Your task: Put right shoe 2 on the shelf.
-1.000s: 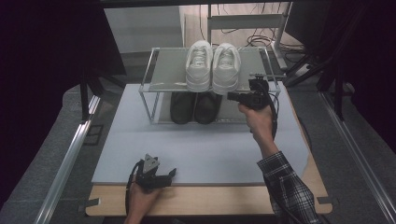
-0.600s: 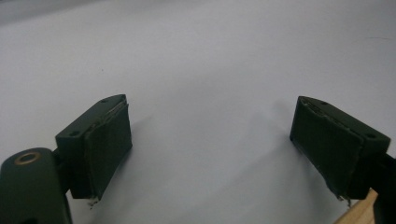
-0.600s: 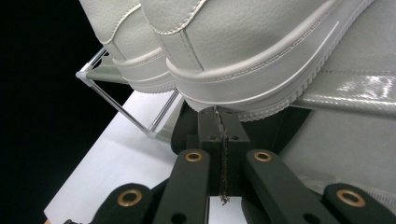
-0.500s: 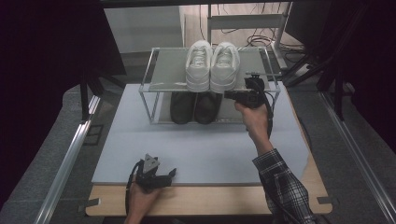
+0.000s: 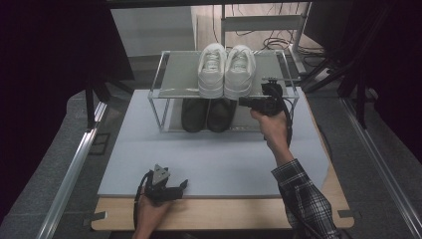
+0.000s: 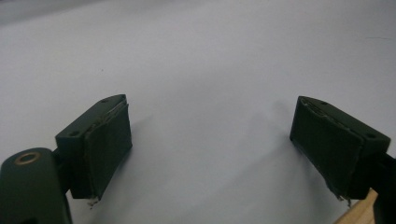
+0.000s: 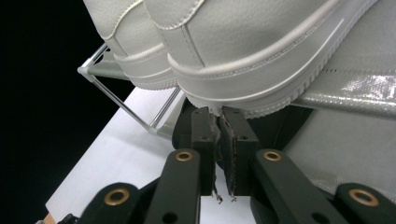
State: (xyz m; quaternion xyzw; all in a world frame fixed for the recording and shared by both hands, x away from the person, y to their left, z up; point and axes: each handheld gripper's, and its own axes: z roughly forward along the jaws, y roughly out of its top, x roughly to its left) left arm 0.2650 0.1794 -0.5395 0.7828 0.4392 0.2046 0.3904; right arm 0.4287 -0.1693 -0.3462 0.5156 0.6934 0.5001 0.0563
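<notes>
A pair of white sneakers (image 5: 226, 69) stands on the top shelf of a glass-and-wire shoe rack (image 5: 174, 74), with a pair of black shoes (image 5: 208, 114) on the shelf below. My right gripper (image 5: 244, 102) points left at the rack's front edge, just under the right white sneaker (image 7: 261, 51). Its jaws have just been opening a crack. In the right gripper view (image 7: 219, 116) they stand all but shut, a thin slit between the pads and nothing in it. My left gripper (image 5: 181, 185) rests low on the mat near the front edge. Its jaws (image 6: 210, 130) are wide open and empty.
The rack stands at the back of a pale grey mat (image 5: 214, 159) laid on a wooden board (image 5: 219, 214). Metal rails (image 5: 74, 164) run along both sides, and cables and stands sit beyond the rack.
</notes>
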